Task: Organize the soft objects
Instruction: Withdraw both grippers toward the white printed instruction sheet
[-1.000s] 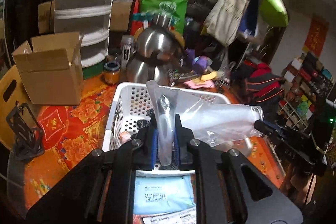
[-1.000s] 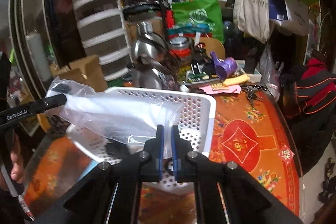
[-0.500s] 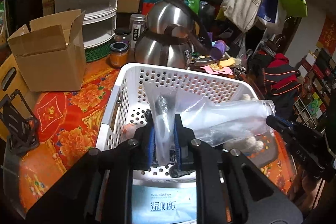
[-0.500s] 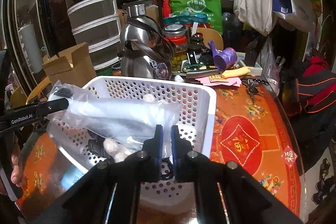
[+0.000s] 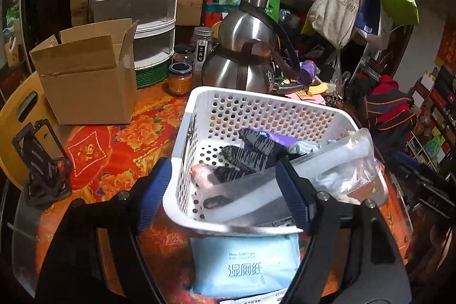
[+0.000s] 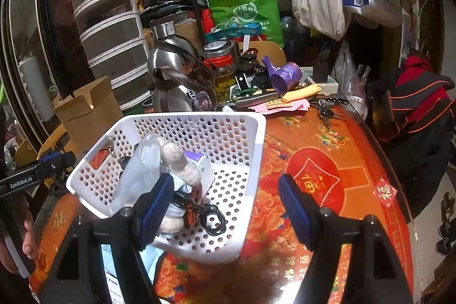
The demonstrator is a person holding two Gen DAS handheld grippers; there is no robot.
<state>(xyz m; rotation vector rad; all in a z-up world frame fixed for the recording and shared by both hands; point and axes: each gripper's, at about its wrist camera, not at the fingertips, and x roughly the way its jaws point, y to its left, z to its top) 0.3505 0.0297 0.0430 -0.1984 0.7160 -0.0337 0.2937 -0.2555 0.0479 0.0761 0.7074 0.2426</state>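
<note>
1. Left gripper [image 5: 225, 197] and right gripper [image 6: 226, 207] both gape wide, holding nothing.
2. Clear plastic bag [image 5: 287, 178] lies inside the white perforated plastic basket [image 5: 196, 110], centre frame, atop dark socks [image 5: 250, 153].

"湿厕纸" on wipes pack [image 5: 245, 267] — "GenRobot.AI" on left tool [image 6: 57, 161]

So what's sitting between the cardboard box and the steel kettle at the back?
In the left wrist view, glass jars: an orange-filled jar in front, a smaller jar and a taller jar behind it, between the cardboard box and steel kettle.
</note>
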